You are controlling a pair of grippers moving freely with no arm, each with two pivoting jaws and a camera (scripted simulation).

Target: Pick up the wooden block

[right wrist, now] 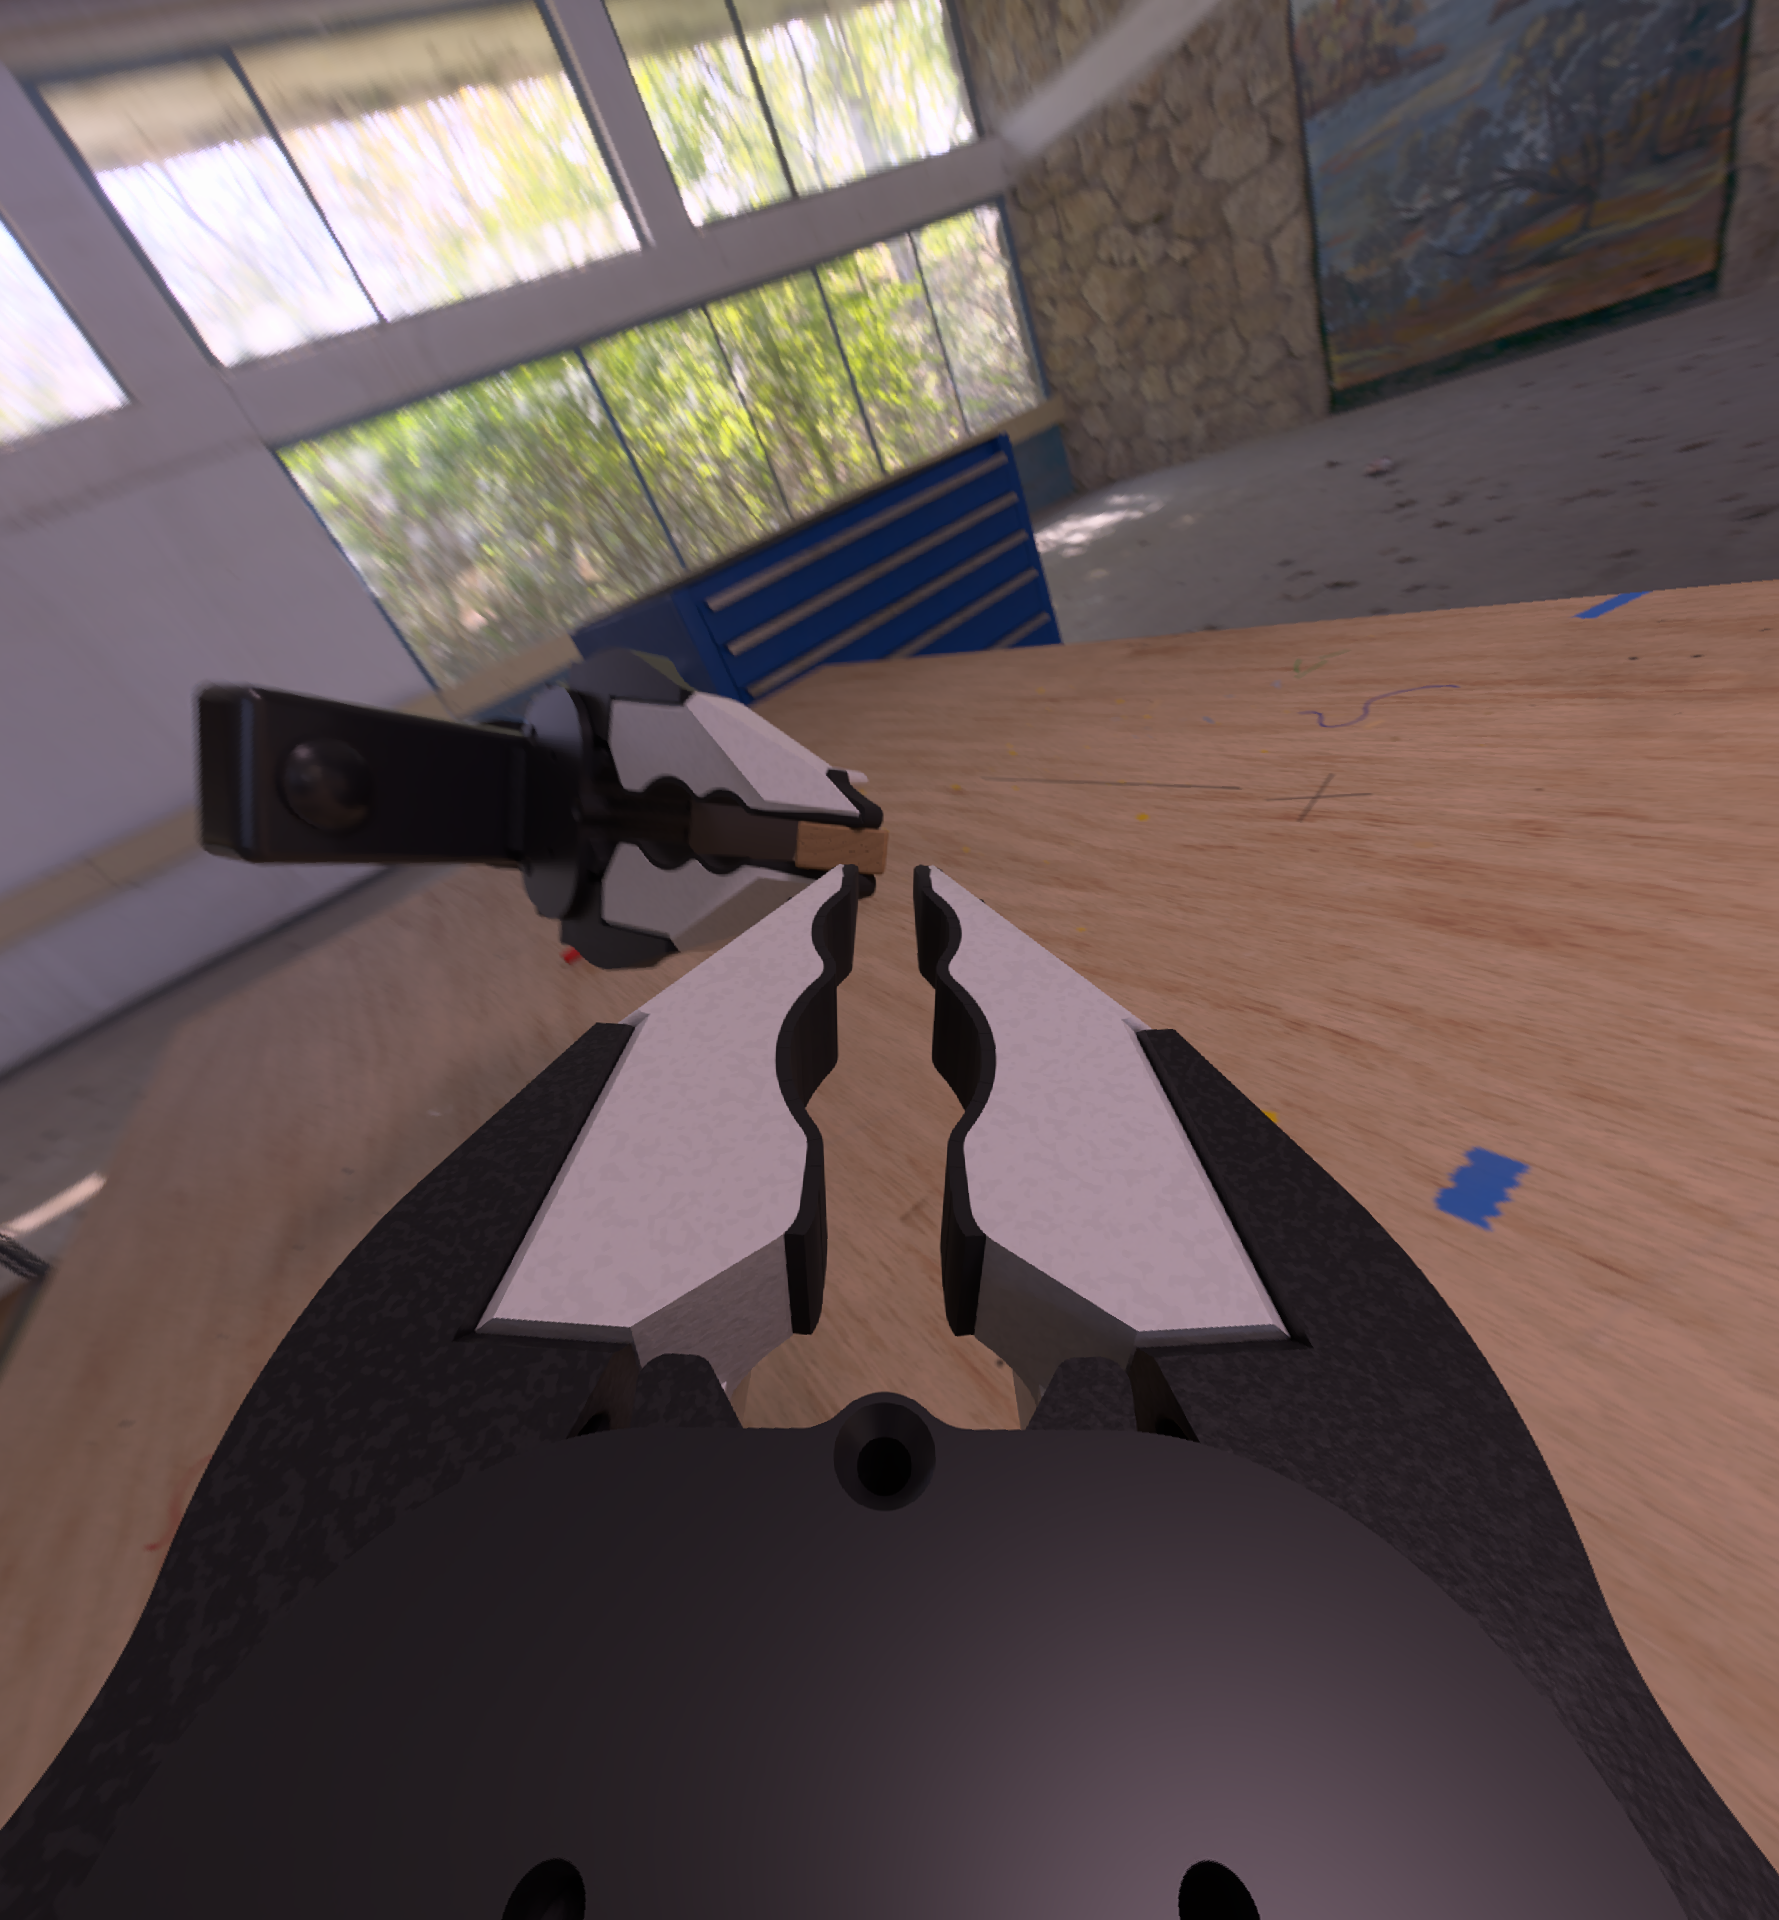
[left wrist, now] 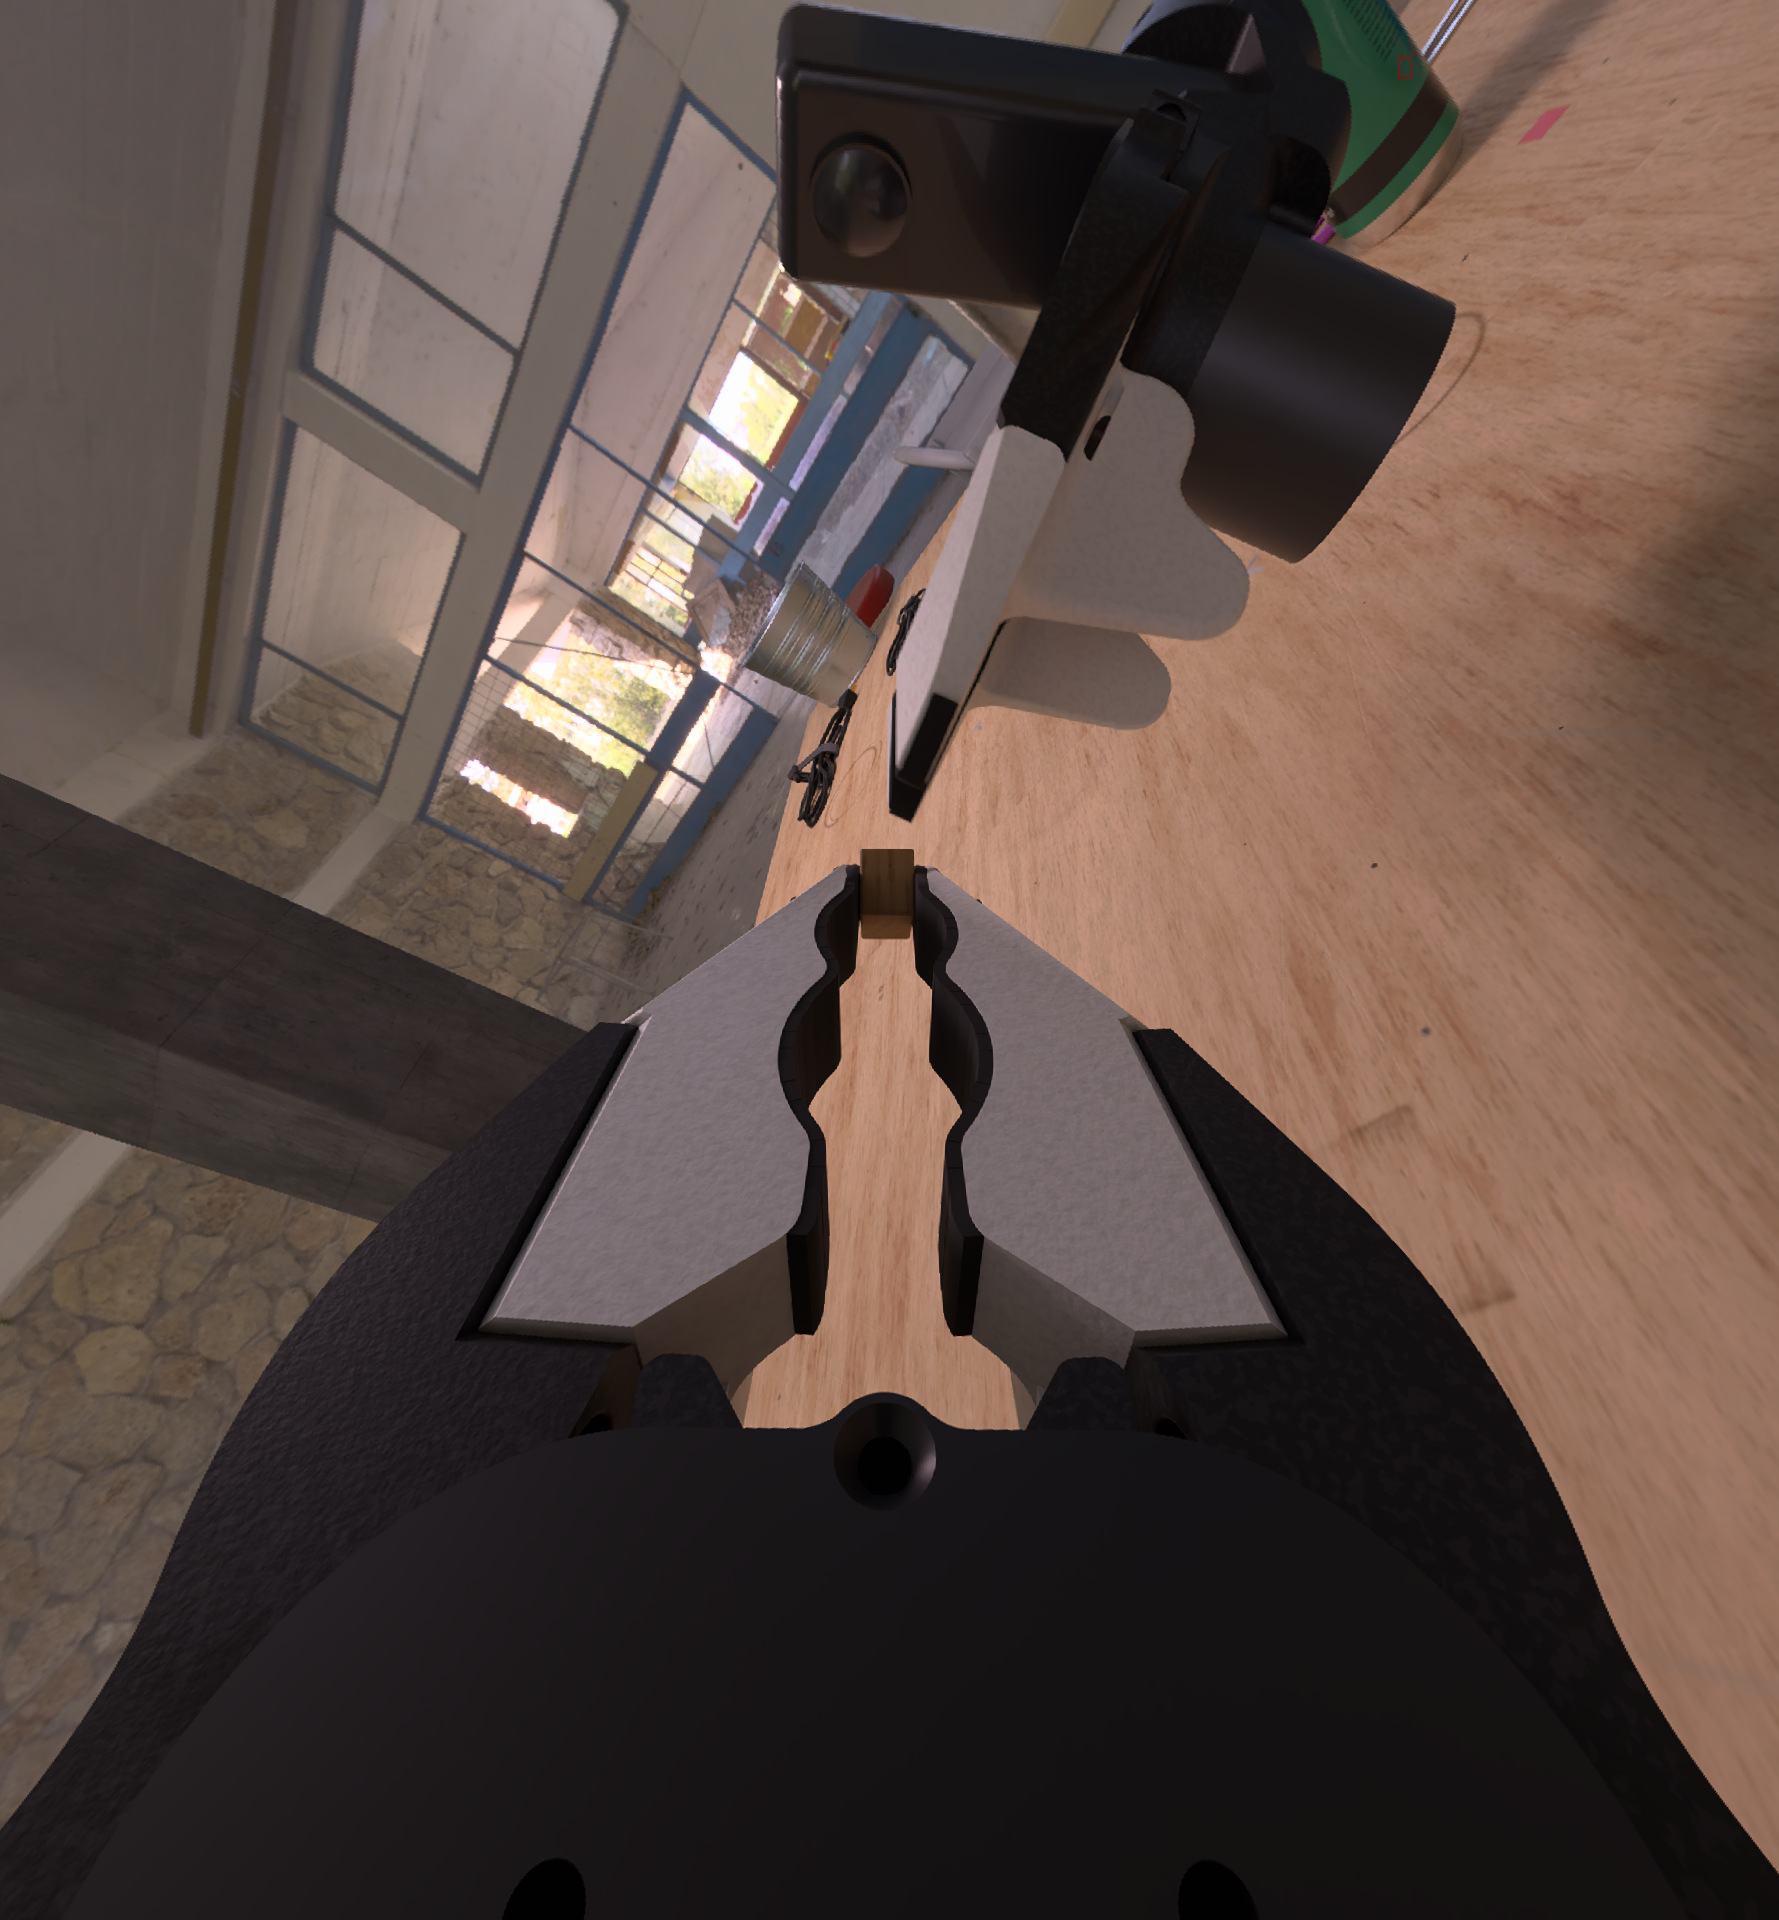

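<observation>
The wooden block [left wrist: 887,894] is a small tan cuboid, pinched between the fingertips of my left gripper [left wrist: 886,883], which is shut on it above the wooden table [left wrist: 1384,1039]. In the right wrist view the left gripper [right wrist: 861,846] comes in from the left, and the block [right wrist: 849,850] sticks out of its tips. My right gripper [right wrist: 885,883] is narrowly open and empty, its tips just short of the block. In the left wrist view the right gripper [left wrist: 978,717] hangs close above and ahead, pointing towards the block.
A metal bucket [left wrist: 807,634], a red object [left wrist: 874,592] and a black cable [left wrist: 823,758] lie far along the table's left edge. A green and brown container [left wrist: 1394,156] stands at the top right. Blue tape [right wrist: 1482,1184] marks the table; a blue drawer cabinet [right wrist: 864,582] stands beyond.
</observation>
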